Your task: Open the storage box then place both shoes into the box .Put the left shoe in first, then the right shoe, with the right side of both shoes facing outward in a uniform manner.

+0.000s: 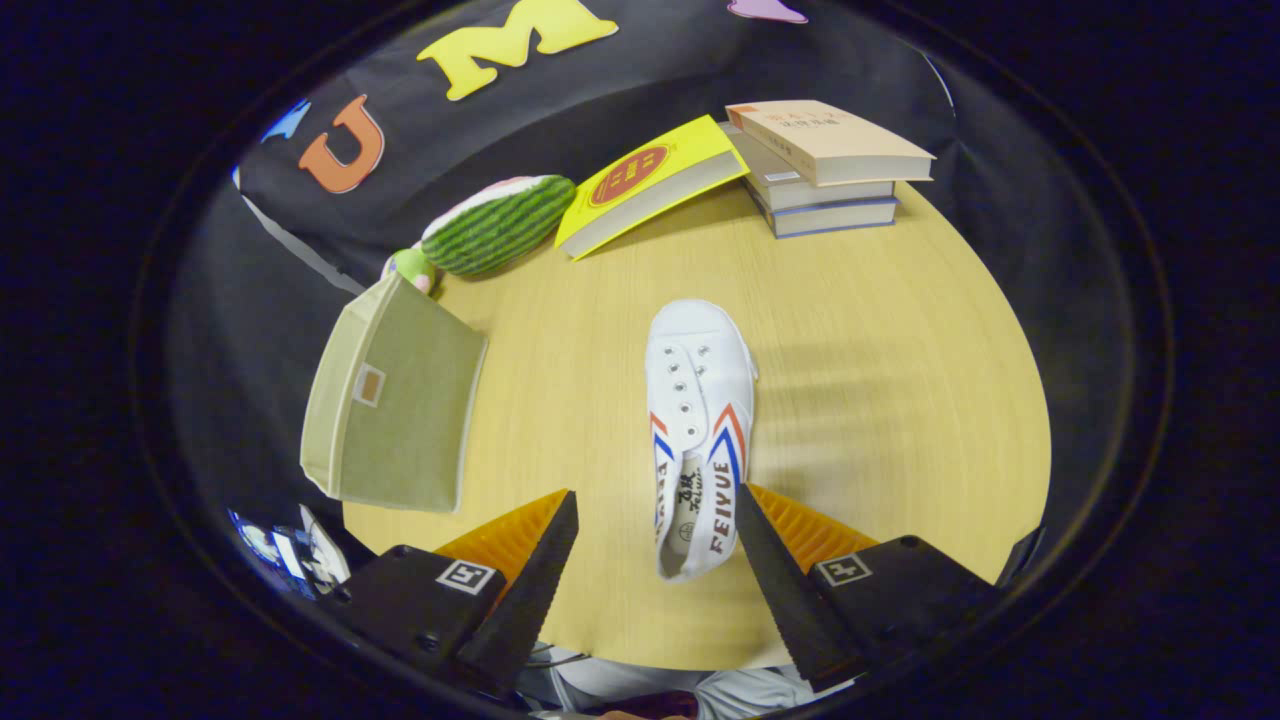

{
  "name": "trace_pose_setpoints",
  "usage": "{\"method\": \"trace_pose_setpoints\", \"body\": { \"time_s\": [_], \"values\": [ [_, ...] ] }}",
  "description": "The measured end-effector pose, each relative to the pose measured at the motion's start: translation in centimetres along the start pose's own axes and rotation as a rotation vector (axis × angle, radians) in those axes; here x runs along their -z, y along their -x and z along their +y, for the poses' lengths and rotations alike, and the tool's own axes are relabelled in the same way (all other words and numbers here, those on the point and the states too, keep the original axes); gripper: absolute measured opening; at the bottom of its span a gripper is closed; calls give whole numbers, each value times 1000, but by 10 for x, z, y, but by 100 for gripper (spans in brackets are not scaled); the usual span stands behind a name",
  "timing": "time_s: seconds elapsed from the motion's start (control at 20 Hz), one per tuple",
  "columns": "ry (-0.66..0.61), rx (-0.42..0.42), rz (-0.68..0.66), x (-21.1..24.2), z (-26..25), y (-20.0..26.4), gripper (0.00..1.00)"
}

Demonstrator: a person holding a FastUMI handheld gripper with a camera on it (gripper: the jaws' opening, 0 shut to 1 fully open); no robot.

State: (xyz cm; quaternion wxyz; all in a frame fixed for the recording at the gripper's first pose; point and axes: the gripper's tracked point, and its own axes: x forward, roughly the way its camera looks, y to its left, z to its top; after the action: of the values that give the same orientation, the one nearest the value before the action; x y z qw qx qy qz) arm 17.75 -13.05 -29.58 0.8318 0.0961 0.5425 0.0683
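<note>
— What have I got in front of me?

— Your gripper (655, 520) hangs above the wooden table (900, 400) with its fingers spread wide and nothing pressed between them. The white shoe (697, 430) lies flat on the table, toe pointing away from you, heel end lying in the gap between your fingertips. The right fingertip sits just beside the shoe's side with the lettering; whether it touches, you cannot tell from here.

— And the box?

— The storage box (395, 410) stands to the left of the shoe, well apart from it and just beyond your left finger. It is an olive fabric box with a small tab on the face turned toward you (that face looks closed).

— Anything else on the table?

— Beyond the box, a watermelon-patterned cushion (498, 225) lies at the table's far edge, with a small green thing (412, 266) beside it. A yellow book (650, 185) leans next to the cushion, resting against a stack of books (825, 170) at the far right.
</note>
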Motion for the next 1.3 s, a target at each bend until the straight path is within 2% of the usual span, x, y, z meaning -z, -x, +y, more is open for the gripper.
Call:
{"method": "trace_pose_setpoints", "body": {
  "time_s": [0.1, 0.25, 0.45, 0.55, 0.6, 0.75, 0.95, 1.0, 1.1, 1.3],
  "values": [
    [11, 48, 12, 1, -21, -8, 100],
    [5, 53, 76, 15, -33, -30, 96],
    [-4, 120, 111, 18, -57, -54, 92],
    [-45, 65, 136, 23, -49, -73, 79],
    [-63, 20, 126, 22, -41, -76, 54],
    [-24, 34, 108, 18, -42, -78, 41],
    [-93, -51, 94, 20, -45, -72, 37],
    [-108, -54, 82, 20, -47, -73, 30],
    [-117, -42, 69, 18, -46, -69, 22],
    [-132, -58, 47, 13, -32, -43, 18]
  ]
}}
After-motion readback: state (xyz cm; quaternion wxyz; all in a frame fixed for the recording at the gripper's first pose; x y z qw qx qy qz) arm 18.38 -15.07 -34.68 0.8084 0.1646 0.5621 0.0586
